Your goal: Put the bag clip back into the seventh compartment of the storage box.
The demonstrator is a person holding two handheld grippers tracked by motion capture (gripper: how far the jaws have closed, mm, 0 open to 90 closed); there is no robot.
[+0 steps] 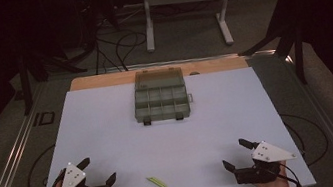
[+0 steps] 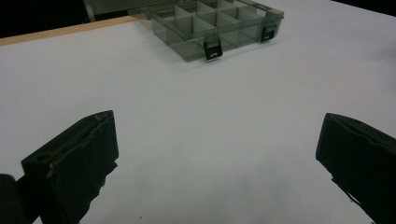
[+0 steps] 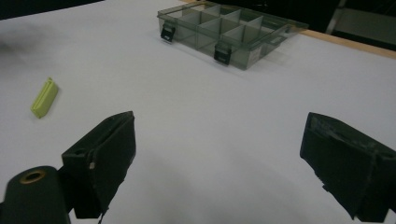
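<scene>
Basically nothing done yet: green clip (image 1: 157, 182) lies loose on the white worktop (image 1: 110, 133) near its front edge, between the grippers, well apart from the open compartment box (image 1: 160, 97). Left gripper (image 1: 97, 171) and right gripper (image 1: 235, 154) fingers spread wide, empty. Pick and placement both remain.

The left gripper (image 2: 217, 158) holds its jaws wide apart over the bare white table (image 2: 196, 121). At twelve o'clock sits an open, grey compartment box (image 2: 212, 25).

Organizer box (image 2: 210, 28) lid cut off at top edge.
</scene>
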